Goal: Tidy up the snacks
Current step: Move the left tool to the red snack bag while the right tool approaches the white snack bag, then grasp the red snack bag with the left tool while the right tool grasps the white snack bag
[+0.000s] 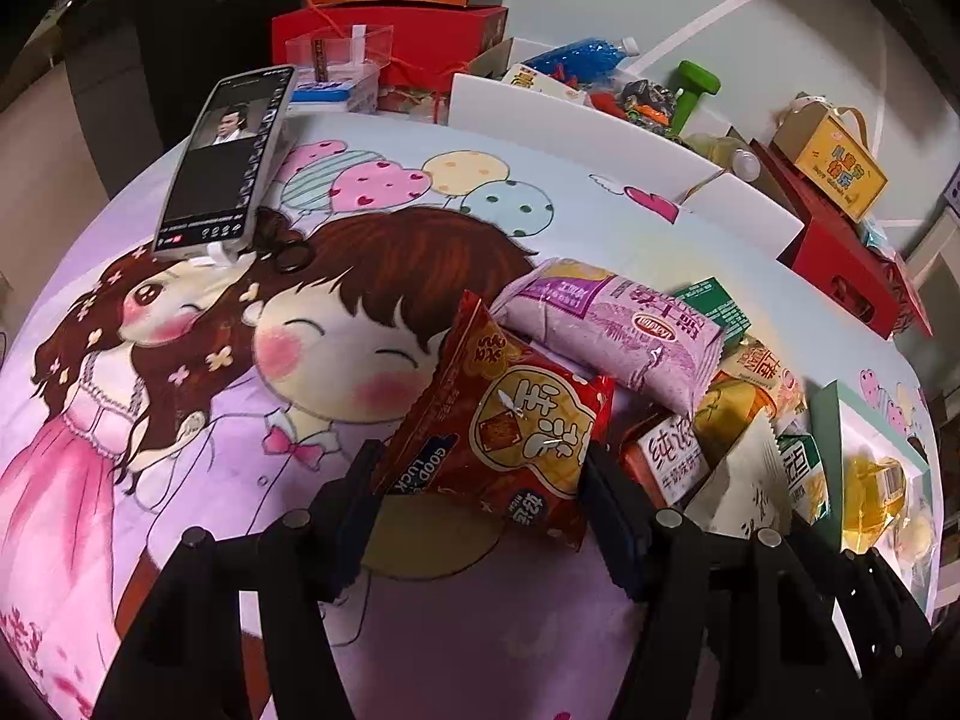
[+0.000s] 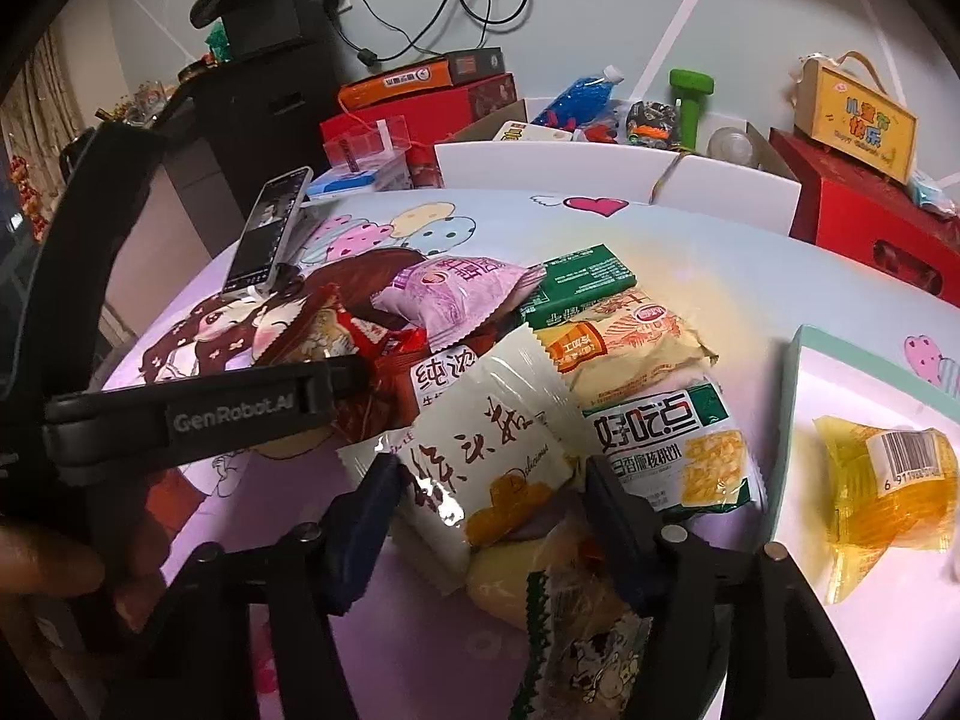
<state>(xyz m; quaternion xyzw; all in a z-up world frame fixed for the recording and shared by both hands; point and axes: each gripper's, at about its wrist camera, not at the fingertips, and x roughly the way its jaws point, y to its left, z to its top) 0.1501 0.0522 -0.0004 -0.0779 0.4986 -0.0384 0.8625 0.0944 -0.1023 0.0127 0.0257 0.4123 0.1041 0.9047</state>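
Left wrist view: your left gripper (image 1: 480,474) pinches the red packet (image 1: 498,420); your right gripper (image 2: 489,492) pinches the white packet (image 2: 480,444), at 6 o'clock.

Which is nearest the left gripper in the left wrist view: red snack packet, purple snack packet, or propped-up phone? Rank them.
1. Red snack packet: between the left gripper's fingers.
2. Purple snack packet: just behind, overlapping the red one's far edge.
3. Propped-up phone: far left, near the table's back edge.

The tablecloth (image 1: 420,630) is lilac, printed with cartoon children and pastel spotted balloons at twelve o'clock. A red packet (image 1: 498,420) bears a yellow gourd shape. A pale purple packet (image 1: 612,324) lies at one o'clock of it. A cream packet (image 2: 480,450) carries dark red script.
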